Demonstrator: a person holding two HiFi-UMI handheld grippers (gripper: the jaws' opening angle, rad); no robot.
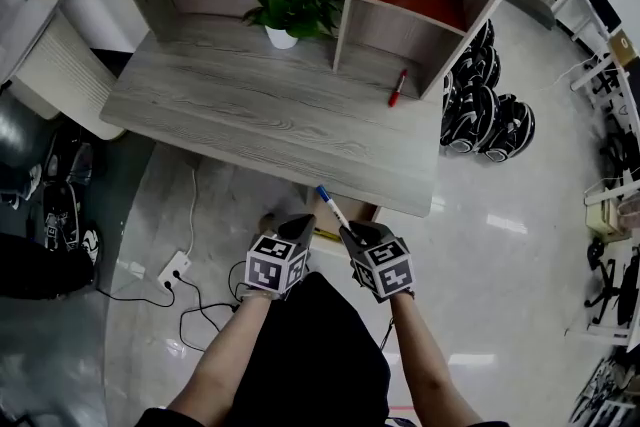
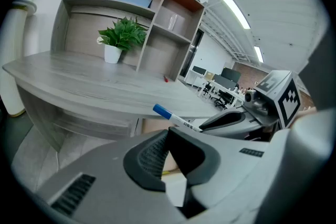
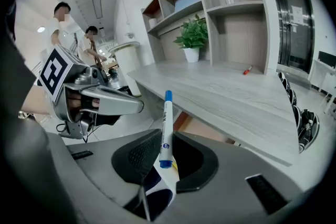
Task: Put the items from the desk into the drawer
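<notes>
Stowing step in hand. My right gripper [image 3: 165,139] pinches the blue marker [image 3: 167,118] just off the desk's [image 1: 250,105] front edge, above the drawer [image 1: 362,211] beneath it. My left gripper [image 2: 168,132] is pressed together, empty. Next move, as I judge it: lower the marker and release it inside the drawer. A red pen [image 1: 397,87] lies at the desk's back.

Two bare forearms [image 1: 228,355] reach forward, their grippers side by side, tilted downward just off the desk's [image 1: 250,105] near edge. The left gripper [image 1: 297,227] has its jaws closed together on nothing. The right gripper [image 1: 350,235] clamps a pen [image 1: 332,206] that sticks up between its jaws.
</notes>
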